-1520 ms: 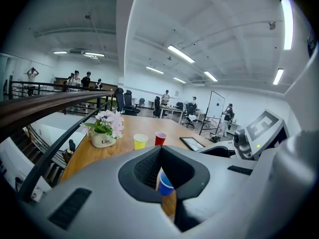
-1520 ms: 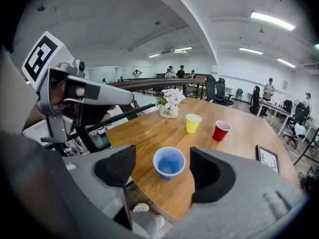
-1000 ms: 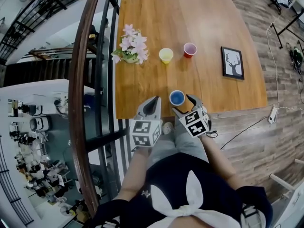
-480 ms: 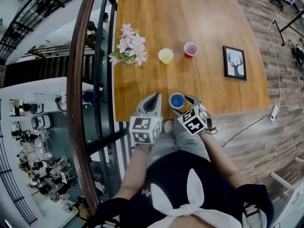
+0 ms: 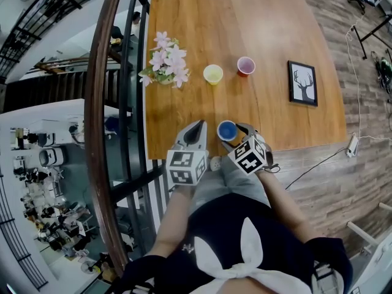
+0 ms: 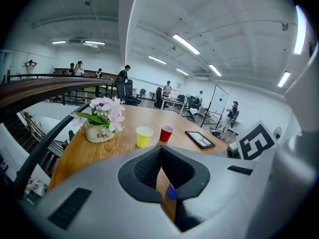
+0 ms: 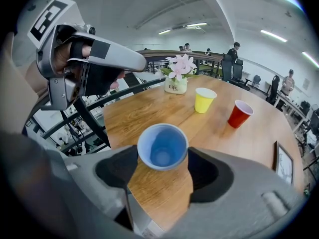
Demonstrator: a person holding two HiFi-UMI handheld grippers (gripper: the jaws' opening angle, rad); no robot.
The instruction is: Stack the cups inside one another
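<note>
The blue cup [image 7: 162,146] stands upright at the table's [image 5: 245,35] near edge between the right gripper's [image 7: 163,159] parted jaws, which have just been closing in; the left gripper [image 5: 196,130], jaws together, hovers beside.

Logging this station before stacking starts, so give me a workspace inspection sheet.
Surface: wooden table, no spills seen.
Job's things: blue cup upright near the front edge; yellow cup and red cup upright, apart, farther back; none stacked.
Clutter: flower pot near left edge; framed picture lying flat at right.
Grippers: left gripper shut, empty; right gripper open, jaws have just been closing, blue cup between them.
Cables: cable on floor to power strip, right of table.
Surroundings: curved railing at left; people in background.
</note>
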